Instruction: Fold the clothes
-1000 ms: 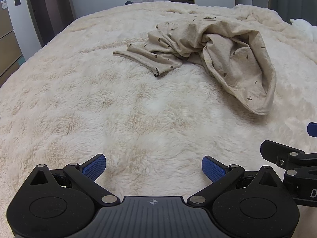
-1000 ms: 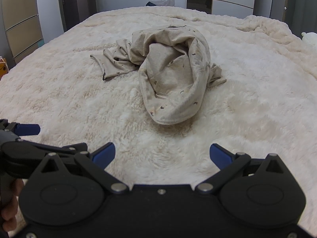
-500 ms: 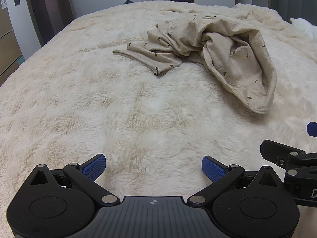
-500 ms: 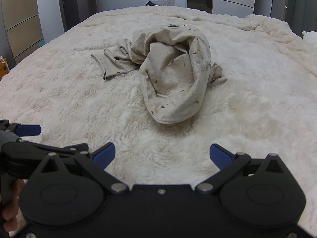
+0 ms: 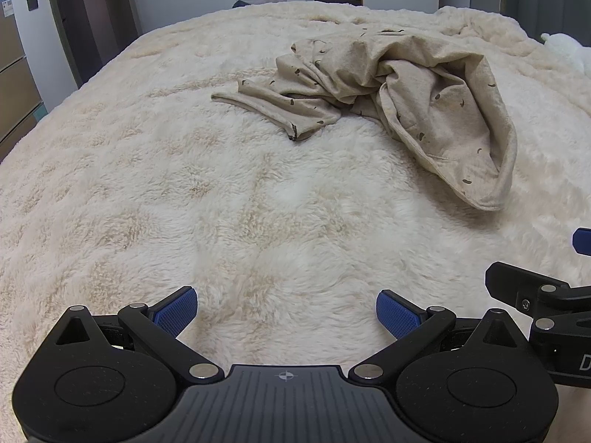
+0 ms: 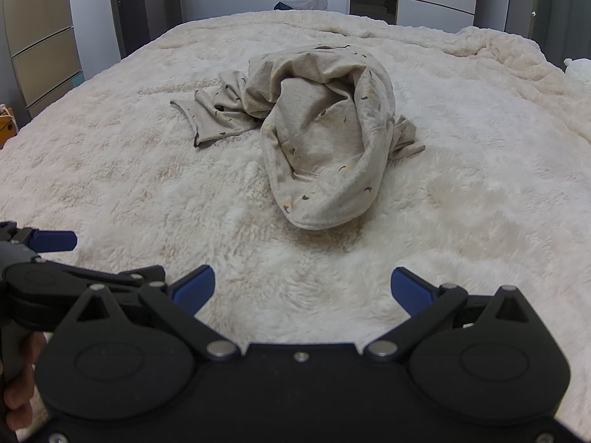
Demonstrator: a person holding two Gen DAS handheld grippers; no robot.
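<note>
The left gripper (image 5: 286,312) has its blue pads spread wide over bare fleece, holding nothing. The right gripper (image 6: 303,288) is likewise wide apart and empty; in the left view only its edge shows, cut off at the frame. Both are well apart from the beige garment (image 6: 325,129), which lies crumpled in a heap near the middle of the cream blanket (image 6: 480,203). Its folds hide its shape; one sleeve (image 5: 273,105) trails out flat to the left.
</note>
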